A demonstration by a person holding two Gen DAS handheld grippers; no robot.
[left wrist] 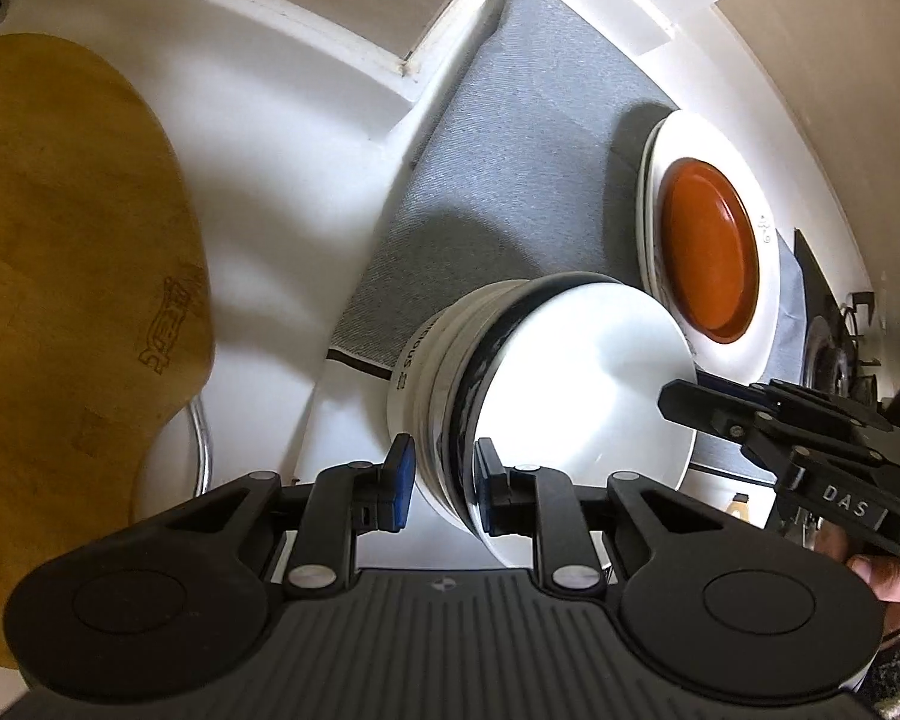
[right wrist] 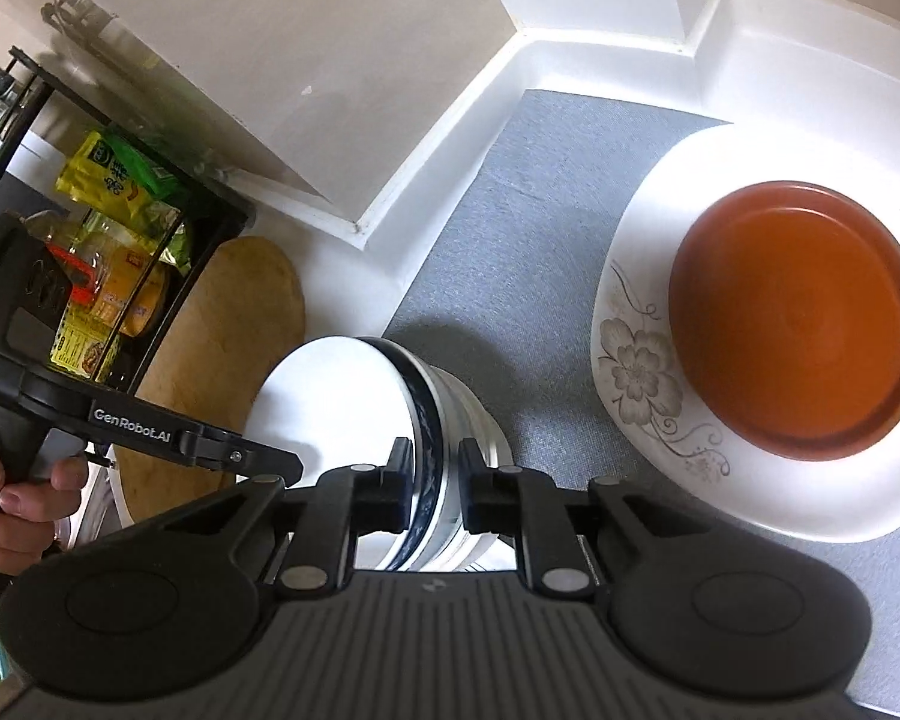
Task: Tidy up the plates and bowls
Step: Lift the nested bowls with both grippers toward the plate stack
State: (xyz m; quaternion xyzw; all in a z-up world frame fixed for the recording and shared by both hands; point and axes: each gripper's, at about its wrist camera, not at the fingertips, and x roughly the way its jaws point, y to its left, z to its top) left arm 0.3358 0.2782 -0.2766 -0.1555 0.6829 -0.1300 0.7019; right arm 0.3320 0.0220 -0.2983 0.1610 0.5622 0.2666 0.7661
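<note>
A home kitchen: white counter (left wrist: 282,192) with a grey mat (right wrist: 528,252) ahead of the grippers, wooden cutting board (left wrist: 72,276) to the left, a rack of food packets (right wrist: 114,252), a gas burner (left wrist: 840,354) far right

"GenRobot.AI" on left claw (right wrist: 270,468)

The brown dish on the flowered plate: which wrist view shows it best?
Right wrist view: the brown dish is large and nearly face-on on the flowered plate. The left wrist view shows it smaller, foreshortened, near the frame's right side.

White counter (left wrist: 282,138), grey mat (left wrist: 510,138), black rack (right wrist: 168,276)
</note>
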